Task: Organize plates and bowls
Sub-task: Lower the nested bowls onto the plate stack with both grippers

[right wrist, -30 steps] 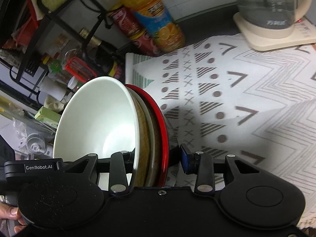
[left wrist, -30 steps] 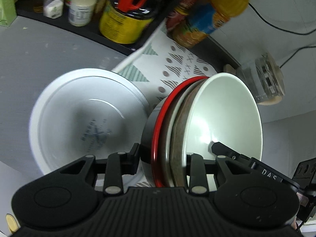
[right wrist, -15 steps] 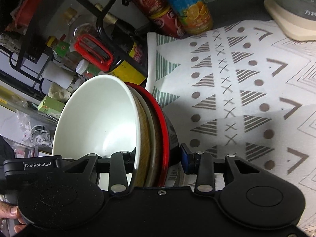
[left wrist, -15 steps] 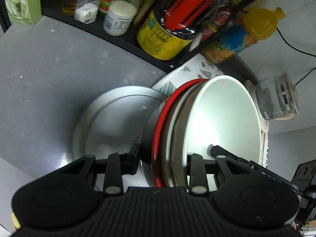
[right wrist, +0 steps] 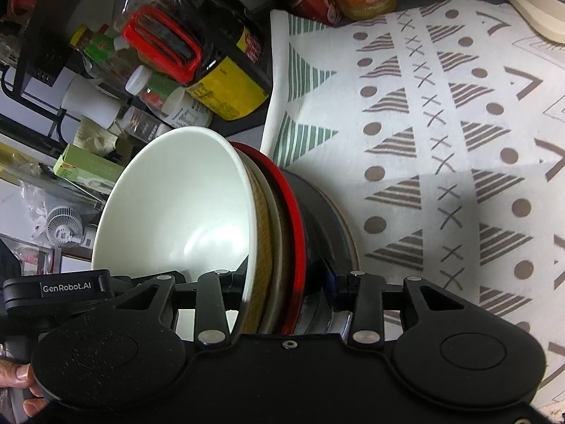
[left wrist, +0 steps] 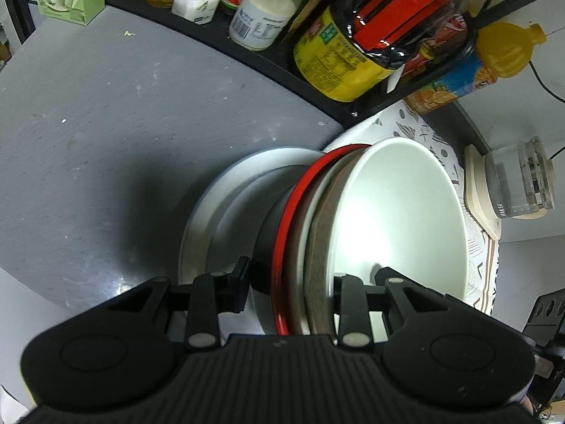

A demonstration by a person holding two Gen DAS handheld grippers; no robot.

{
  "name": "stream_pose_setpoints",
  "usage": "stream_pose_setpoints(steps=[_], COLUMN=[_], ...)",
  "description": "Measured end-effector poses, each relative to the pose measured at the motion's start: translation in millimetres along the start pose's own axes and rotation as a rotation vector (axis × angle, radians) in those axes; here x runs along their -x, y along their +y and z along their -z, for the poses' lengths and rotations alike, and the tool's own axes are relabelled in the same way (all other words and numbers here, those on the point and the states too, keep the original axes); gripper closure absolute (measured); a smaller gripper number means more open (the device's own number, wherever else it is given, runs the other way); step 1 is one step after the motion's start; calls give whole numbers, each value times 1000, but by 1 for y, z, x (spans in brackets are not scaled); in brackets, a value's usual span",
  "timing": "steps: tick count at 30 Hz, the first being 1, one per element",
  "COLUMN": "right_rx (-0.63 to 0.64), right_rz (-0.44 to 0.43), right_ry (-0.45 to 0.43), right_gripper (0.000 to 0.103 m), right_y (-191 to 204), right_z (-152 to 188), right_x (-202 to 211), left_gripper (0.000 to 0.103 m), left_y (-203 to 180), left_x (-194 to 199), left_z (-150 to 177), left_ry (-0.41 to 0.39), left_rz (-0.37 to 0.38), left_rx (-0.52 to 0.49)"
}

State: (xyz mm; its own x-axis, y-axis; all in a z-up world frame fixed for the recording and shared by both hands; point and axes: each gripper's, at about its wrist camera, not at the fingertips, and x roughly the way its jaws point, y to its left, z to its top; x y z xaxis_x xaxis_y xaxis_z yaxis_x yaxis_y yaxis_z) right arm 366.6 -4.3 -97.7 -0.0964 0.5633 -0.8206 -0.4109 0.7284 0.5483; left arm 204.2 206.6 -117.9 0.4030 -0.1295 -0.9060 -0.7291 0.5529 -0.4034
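Both grippers hold one nested stack of bowls (left wrist: 303, 233) between them: a white bowl (left wrist: 399, 212) on the inside, a brown-rimmed one, a pale one and a red-rimmed black bowl (left wrist: 282, 226) outermost. My left gripper (left wrist: 293, 282) is shut on the stack's rim. My right gripper (right wrist: 282, 279) is shut on the same stack (right wrist: 275, 219) from the opposite side; the white bowl (right wrist: 176, 205) faces left there. A grey-white plate (left wrist: 212, 205) lies on the grey table directly under the stack's base; whether they touch I cannot tell.
A black shelf (left wrist: 247, 56) with jars, sauce bottles and a yellow-labelled bottle (left wrist: 339, 67) runs along the table's back. A patterned cloth (right wrist: 441, 141) covers the right side. A glass kettle (left wrist: 519, 180) on a cream base stands at far right. An orange juice bottle (left wrist: 476, 70) stands by the shelf.
The bowl stack, held by both grippers, has moved left off the patterned cloth toward the grey table and come down over the grey-white plate. Both grips are unchanged.
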Motion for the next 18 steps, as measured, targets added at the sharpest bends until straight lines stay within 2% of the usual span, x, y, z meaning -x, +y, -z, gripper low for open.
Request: stream_pose_setpoints(steps=[11, 15, 18], right_rx=[-3, 1, -8], right_rz=[0, -5, -4], right_ry=[13, 20, 12], right_gripper=[64, 64, 63], right_y=[4, 5, 4], right_z=[1, 3, 5], right_x=[-9, -11, -11], left_gripper=[73, 73, 73], left_y=[9, 2, 3], left_x=[-3, -1, -1], left_z=[-5, -5, -5], left_ry=[7, -16, -9], left_rz=[-10, -43, -37], left_rx=[5, -42, -39])
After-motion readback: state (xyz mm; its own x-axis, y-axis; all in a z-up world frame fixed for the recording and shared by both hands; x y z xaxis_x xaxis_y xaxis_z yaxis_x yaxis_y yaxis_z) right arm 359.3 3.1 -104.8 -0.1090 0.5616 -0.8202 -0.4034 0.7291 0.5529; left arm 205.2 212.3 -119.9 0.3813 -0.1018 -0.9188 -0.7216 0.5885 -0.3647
